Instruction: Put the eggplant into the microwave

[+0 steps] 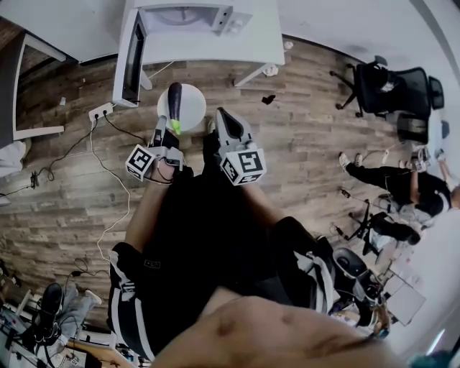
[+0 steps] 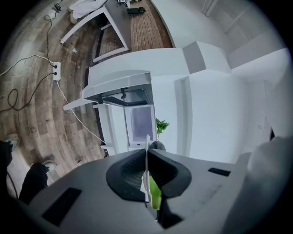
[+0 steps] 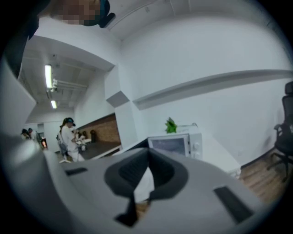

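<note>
A dark purple eggplant [image 1: 174, 99] with a green stem [image 2: 155, 194] lies on a round white plate [image 1: 190, 108]. My left gripper [image 1: 167, 134] is shut on the plate's rim [image 2: 147, 169] and holds it above the floor, just in front of the white microwave [image 1: 192, 16]. The microwave door [image 1: 131, 59] hangs open to the left, and the cavity [image 2: 140, 122] shows straight ahead in the left gripper view. To the right of the plate, my right gripper [image 1: 220, 116] is shut with nothing in it; its jaws [image 3: 149, 156] point toward the microwave [image 3: 175, 145].
The microwave stands on a white table [image 1: 248, 44]. A power strip [image 1: 99, 112] and cables lie on the wooden floor at left. Office chairs [image 1: 392, 90] and a seated person [image 1: 402, 183] are at the right. A small green plant [image 3: 170, 124] sits by the microwave.
</note>
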A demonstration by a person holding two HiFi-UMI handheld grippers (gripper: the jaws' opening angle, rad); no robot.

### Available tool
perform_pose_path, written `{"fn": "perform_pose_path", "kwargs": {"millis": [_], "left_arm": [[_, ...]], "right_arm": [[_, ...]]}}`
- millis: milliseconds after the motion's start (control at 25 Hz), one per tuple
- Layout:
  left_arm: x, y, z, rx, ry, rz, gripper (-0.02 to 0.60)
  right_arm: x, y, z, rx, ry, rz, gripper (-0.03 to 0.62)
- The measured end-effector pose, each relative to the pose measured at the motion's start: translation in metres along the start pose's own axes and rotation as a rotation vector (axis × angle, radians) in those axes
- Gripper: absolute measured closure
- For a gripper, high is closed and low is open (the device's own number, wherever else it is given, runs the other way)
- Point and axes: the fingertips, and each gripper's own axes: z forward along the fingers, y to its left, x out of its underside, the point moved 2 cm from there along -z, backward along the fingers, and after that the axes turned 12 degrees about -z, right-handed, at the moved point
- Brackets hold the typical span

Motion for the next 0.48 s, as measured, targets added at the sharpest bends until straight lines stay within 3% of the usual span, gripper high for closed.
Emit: {"fn": "perform_pose_path", "kwargs": {"millis": [480], "left_arm": [[0.009, 0.002, 0.087, 0.013, -0.153, -0.022, 0.543]], "right_arm": [[-0.019, -0.080, 0.088, -0.188, -0.019, -0.051, 0.562]]}}
